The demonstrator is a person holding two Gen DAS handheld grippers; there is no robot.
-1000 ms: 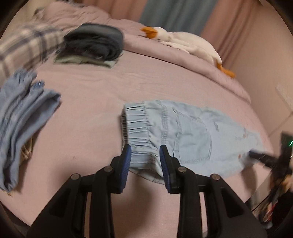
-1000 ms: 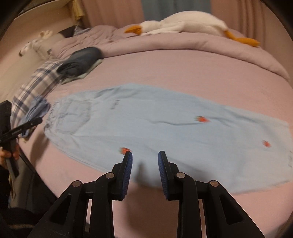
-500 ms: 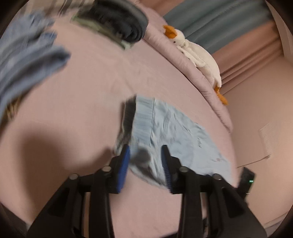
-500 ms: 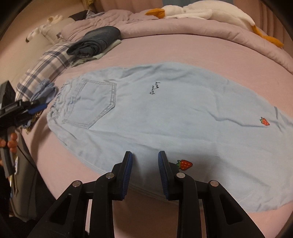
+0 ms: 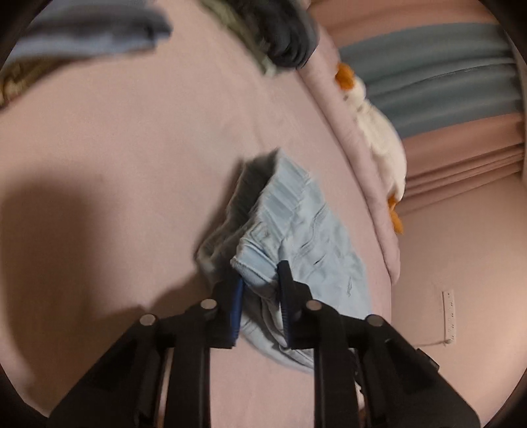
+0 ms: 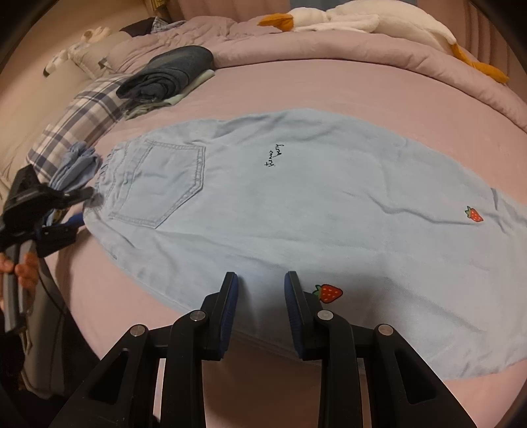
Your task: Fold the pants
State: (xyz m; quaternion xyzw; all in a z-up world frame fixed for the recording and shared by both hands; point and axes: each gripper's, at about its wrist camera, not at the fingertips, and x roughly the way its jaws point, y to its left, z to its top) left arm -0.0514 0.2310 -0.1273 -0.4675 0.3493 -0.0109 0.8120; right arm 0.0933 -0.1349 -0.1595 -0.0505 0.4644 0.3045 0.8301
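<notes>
Left wrist view: the left gripper (image 5: 258,289), open a second ago, has now closed on the waistband corner of the light-blue pants (image 6: 296,204) and lifted it off the bed (image 6: 296,85). The right gripper (image 6: 260,289) hovers open, empty, over the near hem; folding can begin.

bare pink sheet (image 6: 131,306) beside pants (image 6: 296,204); folded dark clothes (image 6: 168,72), plush goose (image 6: 362,19) well beyond
</notes>
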